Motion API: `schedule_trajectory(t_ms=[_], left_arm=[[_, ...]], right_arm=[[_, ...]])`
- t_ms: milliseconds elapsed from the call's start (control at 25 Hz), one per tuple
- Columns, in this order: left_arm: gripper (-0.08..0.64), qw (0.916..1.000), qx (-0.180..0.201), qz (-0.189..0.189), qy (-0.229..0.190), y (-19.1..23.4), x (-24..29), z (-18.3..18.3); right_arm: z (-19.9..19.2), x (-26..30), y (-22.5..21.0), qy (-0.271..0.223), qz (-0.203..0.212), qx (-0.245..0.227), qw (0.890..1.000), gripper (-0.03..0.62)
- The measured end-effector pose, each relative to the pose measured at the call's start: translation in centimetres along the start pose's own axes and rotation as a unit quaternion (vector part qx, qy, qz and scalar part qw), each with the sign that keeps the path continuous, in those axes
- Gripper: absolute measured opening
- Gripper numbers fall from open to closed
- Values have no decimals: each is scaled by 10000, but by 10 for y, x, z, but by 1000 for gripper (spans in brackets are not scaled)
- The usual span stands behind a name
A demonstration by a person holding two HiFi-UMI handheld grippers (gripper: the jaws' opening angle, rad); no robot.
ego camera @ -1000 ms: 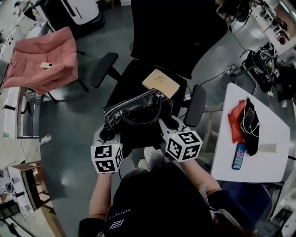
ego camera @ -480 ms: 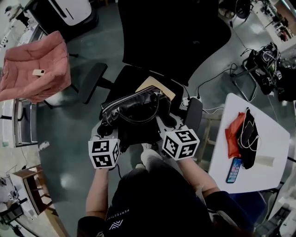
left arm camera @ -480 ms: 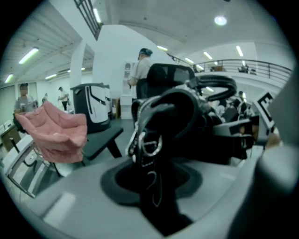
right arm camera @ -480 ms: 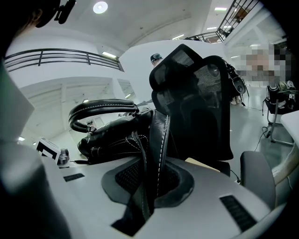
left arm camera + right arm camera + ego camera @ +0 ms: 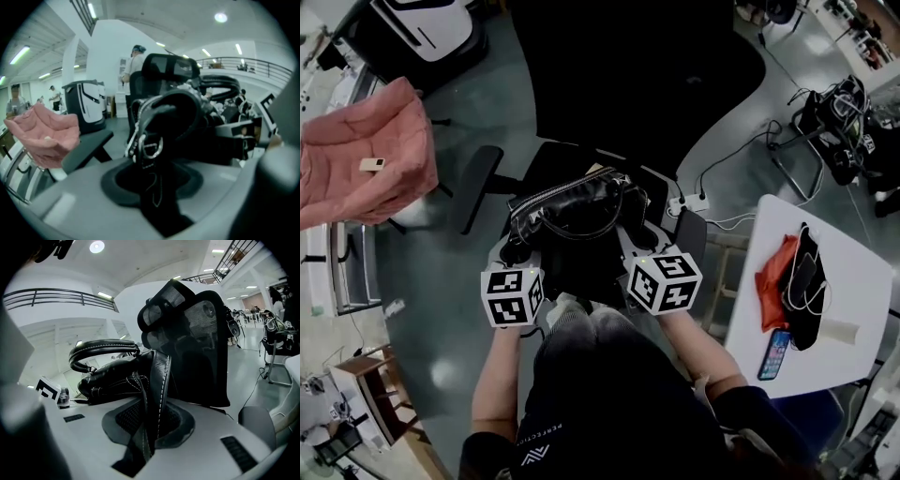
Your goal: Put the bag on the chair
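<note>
Grey office floor, pink armchair point(image 5: 366, 159) at left. Bag point(image 5: 577, 217) moved forward since a second ago, now over black chair point(image 5: 628, 84) seat. Left fingers point(image 5: 65, 197) and right fingers point(image 5: 225, 427) each pinch one bag end. Only lowering and release left, I judge.

The bag point(image 5: 577, 211) sits between the two grippers, over the seat of the chair point(image 5: 628, 75) and in front of its backrest. The left gripper point(image 5: 514, 251) is at the bag's left end and the right gripper point(image 5: 645, 242) at its right end. To the right, the tabletop point(image 5: 839, 366) carries a phone point(image 5: 772, 353), a cloth point(image 5: 772, 272) and a pouch point(image 5: 811, 300). Far left lies a cushion point(image 5: 356, 159).
</note>
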State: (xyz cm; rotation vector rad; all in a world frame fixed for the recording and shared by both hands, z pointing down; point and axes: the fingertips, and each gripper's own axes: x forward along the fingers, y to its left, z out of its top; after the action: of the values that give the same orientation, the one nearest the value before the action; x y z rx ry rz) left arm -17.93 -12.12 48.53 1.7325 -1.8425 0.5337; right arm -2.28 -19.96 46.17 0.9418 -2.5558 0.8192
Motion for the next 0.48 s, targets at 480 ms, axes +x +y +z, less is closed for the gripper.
schedule_trajectory(t_ms=[480], left_arm=[[134,9979,343,-449,331,8,69,27]], right_arm=[[11,37,-37,-114,-640,395,9971,54]])
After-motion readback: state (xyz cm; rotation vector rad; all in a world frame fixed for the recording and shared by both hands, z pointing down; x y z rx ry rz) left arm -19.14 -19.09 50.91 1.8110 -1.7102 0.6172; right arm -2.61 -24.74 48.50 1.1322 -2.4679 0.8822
